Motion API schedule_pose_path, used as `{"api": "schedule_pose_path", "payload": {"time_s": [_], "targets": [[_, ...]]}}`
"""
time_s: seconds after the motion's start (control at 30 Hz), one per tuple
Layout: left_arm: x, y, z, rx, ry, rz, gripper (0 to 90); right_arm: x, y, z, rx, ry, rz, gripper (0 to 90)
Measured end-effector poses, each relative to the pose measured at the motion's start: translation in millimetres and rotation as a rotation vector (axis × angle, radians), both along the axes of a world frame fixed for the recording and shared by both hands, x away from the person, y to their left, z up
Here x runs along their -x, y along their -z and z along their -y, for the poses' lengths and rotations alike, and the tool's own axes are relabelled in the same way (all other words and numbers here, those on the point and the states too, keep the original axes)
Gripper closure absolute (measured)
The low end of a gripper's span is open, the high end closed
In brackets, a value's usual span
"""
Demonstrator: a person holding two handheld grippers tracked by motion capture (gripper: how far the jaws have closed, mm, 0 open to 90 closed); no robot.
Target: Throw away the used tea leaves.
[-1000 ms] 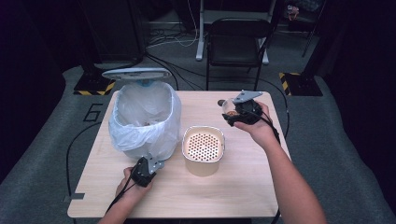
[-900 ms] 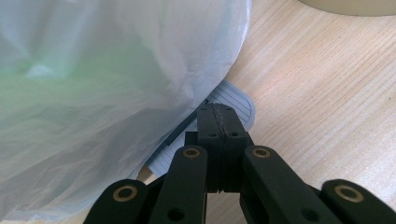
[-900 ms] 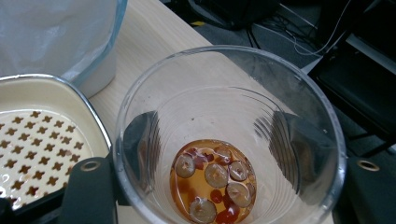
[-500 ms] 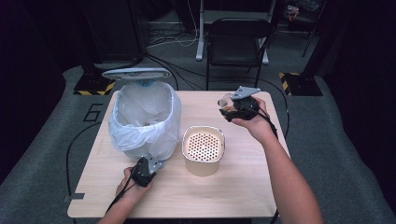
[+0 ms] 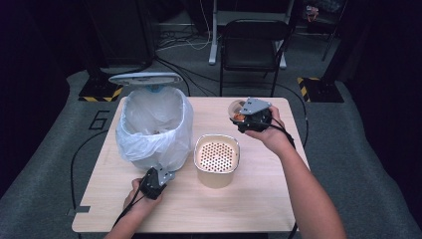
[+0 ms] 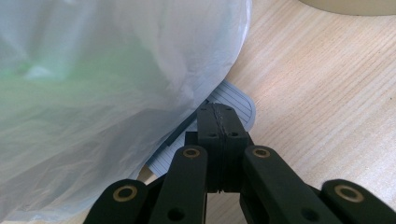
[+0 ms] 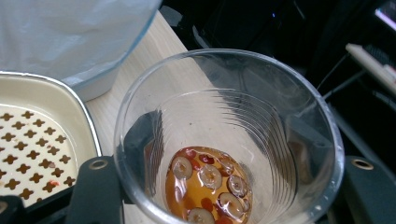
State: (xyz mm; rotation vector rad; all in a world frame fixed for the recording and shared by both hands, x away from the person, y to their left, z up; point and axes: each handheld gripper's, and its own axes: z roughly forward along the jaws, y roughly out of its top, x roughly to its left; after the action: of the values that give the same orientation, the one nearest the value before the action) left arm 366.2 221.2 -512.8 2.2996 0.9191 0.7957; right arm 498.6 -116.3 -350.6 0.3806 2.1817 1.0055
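Observation:
A clear plastic cup (image 7: 229, 135) holds amber liquid with round fruit slices and red bits at its bottom. My right gripper (image 7: 229, 191) is shut on the cup, one jaw on each side. In the high view that gripper (image 5: 247, 117) holds the cup (image 5: 236, 110) above the table's far right part, beyond a cream container with a perforated insert (image 5: 216, 158). My left gripper (image 5: 164, 177) lies low at the foot of the bag-lined bin (image 5: 154, 124). It is shut (image 6: 218, 112) with nothing between the jaws, its tips over the bin's grey ribbed pedal (image 6: 236, 99).
The bin's lid (image 5: 145, 78) stands raised at the back. The wooden table (image 5: 259, 199) has bare room at its front and right. A black folding chair (image 5: 254, 40) stands behind the table, and cables run across the floor.
My right gripper has drifted a little to the left with the cup. The left gripper stays at the bin's foot.

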Motion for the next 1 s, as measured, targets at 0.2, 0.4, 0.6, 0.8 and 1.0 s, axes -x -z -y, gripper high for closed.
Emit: {"api": "schedule_pose_path", "payload": {"time_s": [0.2,0.4,0.6,0.8,1.0], "targets": [[-0.1,-0.3,-0.2,-0.002,0.000,-0.002,89.8,4.5,4.6,-7.6,0.053,-0.068,0.061,36.6],[-0.1,0.1,0.0,0.002,0.000,0.001,89.8,14.4,9.1,-15.9,0.127,-0.119,0.143,36.6],[0.1,-0.1,0.1,-0.005,-0.001,-0.001,89.8,27.9,15.3,-27.0,0.213,-0.160,0.209,36.8],[0.0,0.0,0.0,-0.001,0.000,0.001,89.8,33.2,20.2,-31.9,0.285,-0.184,0.246,37.0],[0.1,-0.1,0.0,-0.005,0.000,0.000,89.8,34.2,21.4,-32.6,0.311,-0.193,0.271,37.5]]}}
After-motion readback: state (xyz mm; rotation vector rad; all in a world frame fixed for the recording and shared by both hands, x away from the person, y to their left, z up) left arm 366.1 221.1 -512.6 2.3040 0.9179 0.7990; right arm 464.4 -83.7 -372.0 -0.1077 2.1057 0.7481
